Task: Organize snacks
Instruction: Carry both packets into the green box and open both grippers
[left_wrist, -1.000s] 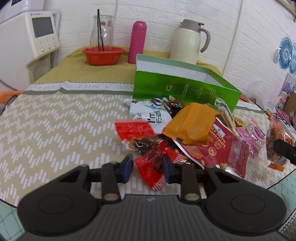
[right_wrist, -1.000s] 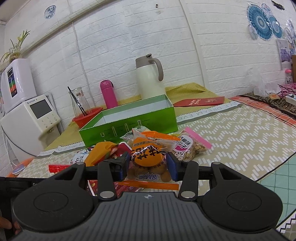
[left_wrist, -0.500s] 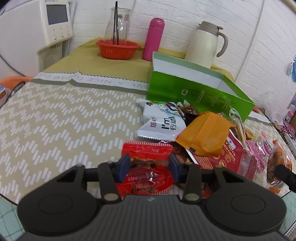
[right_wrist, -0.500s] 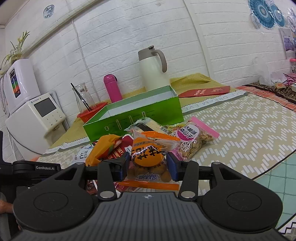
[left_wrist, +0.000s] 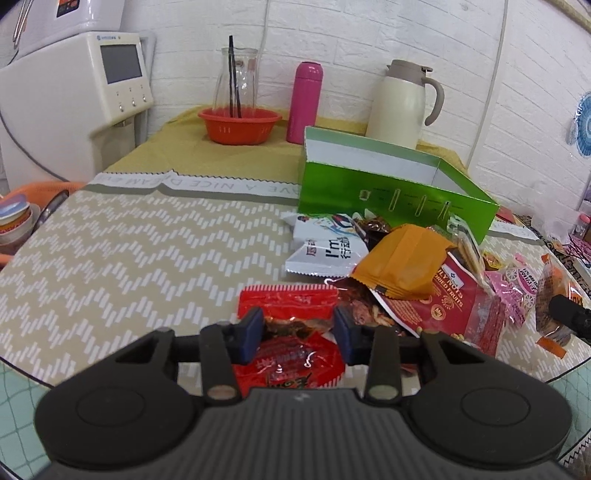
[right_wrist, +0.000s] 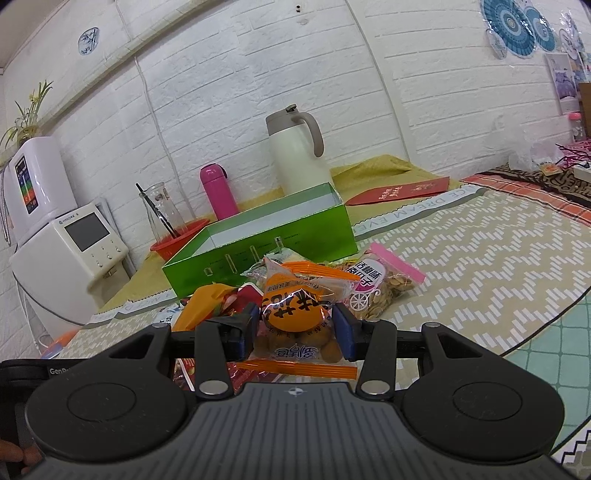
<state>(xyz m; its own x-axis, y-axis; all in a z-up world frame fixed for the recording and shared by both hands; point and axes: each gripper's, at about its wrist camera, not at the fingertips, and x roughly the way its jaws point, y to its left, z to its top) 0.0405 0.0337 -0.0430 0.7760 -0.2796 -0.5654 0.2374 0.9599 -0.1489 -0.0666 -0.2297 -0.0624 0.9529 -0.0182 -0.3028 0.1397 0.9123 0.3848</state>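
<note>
My left hand-held gripper (left_wrist: 297, 334) has a red snack packet (left_wrist: 295, 354) between its blue pads; the jaws have just been closing a little and stand narrow, both pads against the crinkled wrapper, so I read it as gripped, though the packet's lower half is hidden behind the gripper body and I cannot be sure how firm the hold is. Another red packet (left_wrist: 288, 299) lies flat on the surface (left_wrist: 129, 251) just beyond the pads, at twelve o'clock.

From the left wrist view, the rest of the snack pile sits at one to two o'clock: a white packet (left_wrist: 327, 245), an orange pouch (left_wrist: 402, 262) lying on top of a red nut bag (left_wrist: 443, 306), and a pink-printed bag (left_wrist: 517, 288) farther right. The open green box (left_wrist: 388, 192) stands behind the pile at about one o'clock, near it but seemingly not touching.

My right hand-held gripper (right_wrist: 297, 328) is clamped on an orange-labelled clear bag of round snacks (right_wrist: 295, 321), jaws fairly wide around its bulk, both pads pressed into its sides. Beyond it at one o'clock lies a bag of seeds (right_wrist: 380, 284) with a pink strip, and the green box (right_wrist: 258, 251) is at twelve o'clock.
</note>
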